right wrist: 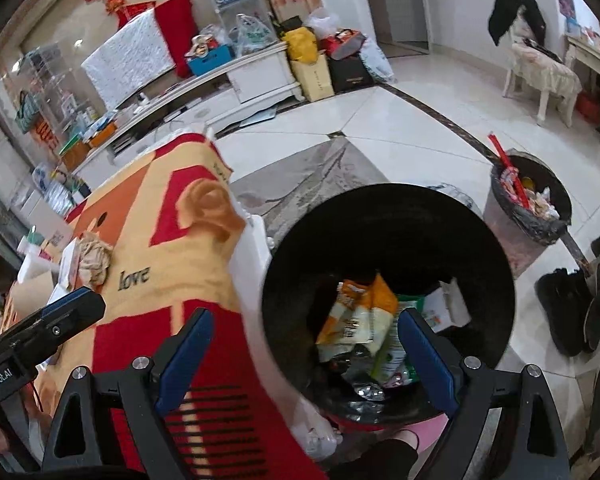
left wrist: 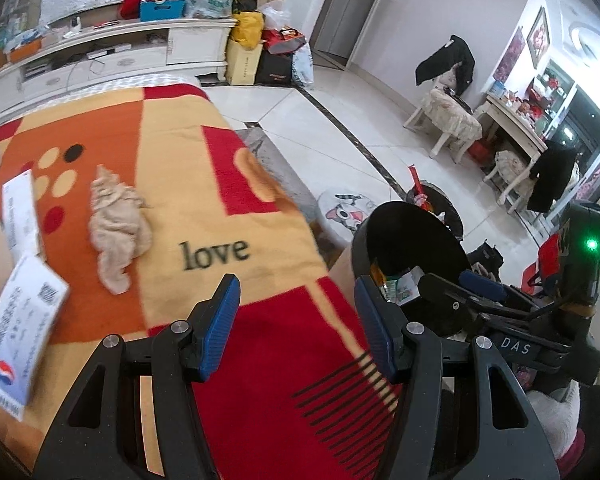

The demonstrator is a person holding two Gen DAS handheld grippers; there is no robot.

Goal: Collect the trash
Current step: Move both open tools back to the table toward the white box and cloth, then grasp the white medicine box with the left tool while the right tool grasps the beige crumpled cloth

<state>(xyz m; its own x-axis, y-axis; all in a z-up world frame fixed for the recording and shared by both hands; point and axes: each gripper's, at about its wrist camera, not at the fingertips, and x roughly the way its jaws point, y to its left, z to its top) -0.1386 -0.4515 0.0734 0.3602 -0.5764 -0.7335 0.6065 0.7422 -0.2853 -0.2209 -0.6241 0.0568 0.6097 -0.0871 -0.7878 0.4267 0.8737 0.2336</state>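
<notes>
woven cloth blanket | crumpled soft rag | glossy floor tiles | matt black bin

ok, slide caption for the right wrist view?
Open right gripper over black bin holding wrappers, beside the blanket-covered table.

orange, red and yellow blocked blanket, beige crumpled cloth, black bin, blue-padded grippers
</notes>
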